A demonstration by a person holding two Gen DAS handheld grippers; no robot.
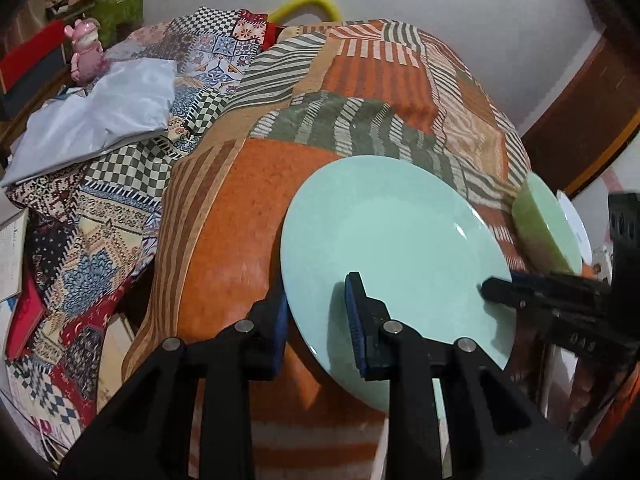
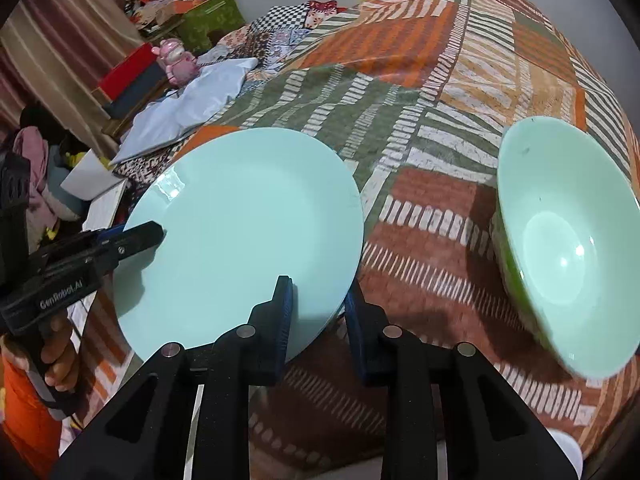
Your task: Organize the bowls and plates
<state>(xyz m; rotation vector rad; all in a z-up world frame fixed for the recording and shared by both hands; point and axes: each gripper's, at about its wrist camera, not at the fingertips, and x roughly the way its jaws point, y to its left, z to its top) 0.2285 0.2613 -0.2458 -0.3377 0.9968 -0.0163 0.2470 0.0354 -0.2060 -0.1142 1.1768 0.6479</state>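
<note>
Gripping one plate from both sides, left gripper and right gripper pinch its rim.
Next likely: carrying it toward the bowl beside the plate, level.

A smooth, glossy pale mint plate, ceramic or glass by its look, catches small highlights. The green bowl has the same shiny glazed finish. Both sit on a matt woven cloth bedcover, slightly rough. The gripper fingers are matt black plastic with blue ribbed pads and bright metal pins.
</note>
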